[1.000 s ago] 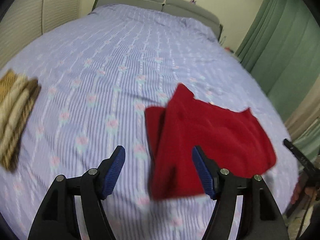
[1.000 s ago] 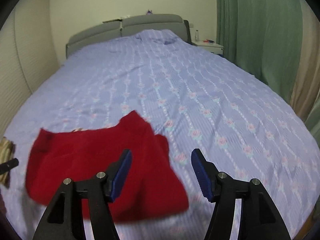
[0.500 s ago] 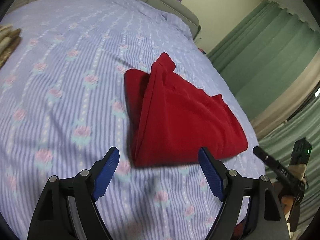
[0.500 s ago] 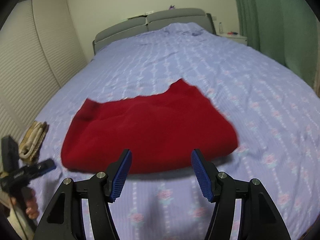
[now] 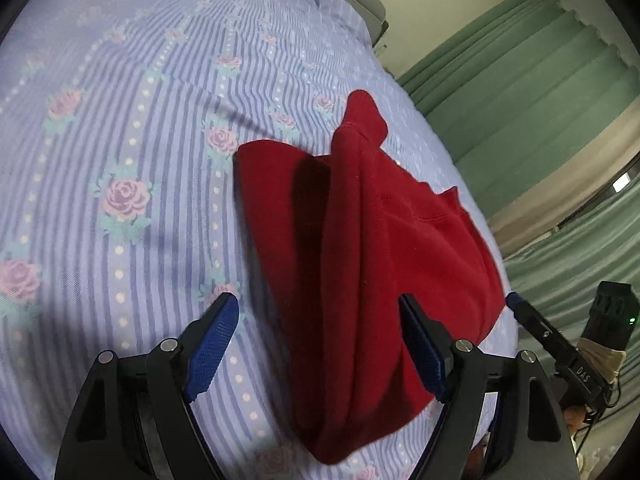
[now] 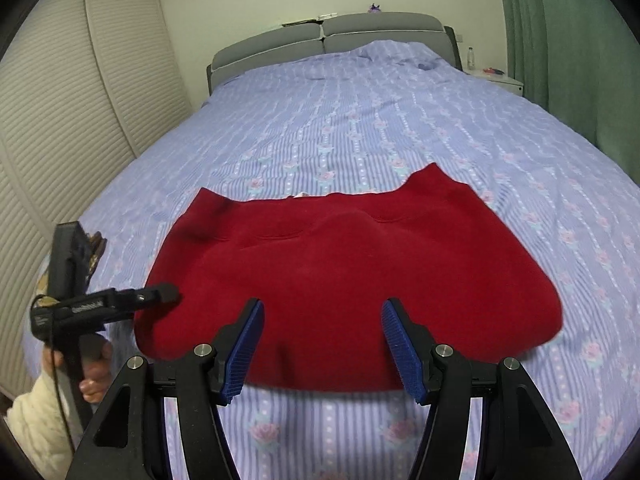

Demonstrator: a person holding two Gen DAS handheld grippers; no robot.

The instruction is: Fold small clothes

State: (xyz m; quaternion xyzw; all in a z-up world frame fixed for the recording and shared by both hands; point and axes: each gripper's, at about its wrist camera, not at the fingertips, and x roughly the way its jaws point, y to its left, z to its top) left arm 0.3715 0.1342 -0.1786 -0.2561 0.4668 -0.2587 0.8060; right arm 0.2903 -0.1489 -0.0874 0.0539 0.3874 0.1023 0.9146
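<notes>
While the red garment (image 6: 348, 272) lies folded on the bed (image 6: 360, 120), both tools (left (image 5: 320, 344), right (image 6: 322, 344)) gape wide, empty.

The red garment (image 6: 348, 276) is matt, fuzzy fleece-like cloth on the smooth, striped, flower-printed cotton-like bedsheet (image 6: 360, 120).

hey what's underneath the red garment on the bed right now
The red garment lies on the floral striped bedspread, which shows all around it. A small pale scrap peeks out at its far edge. Anything else beneath is covered. Both claws, left and right, are open.
</notes>
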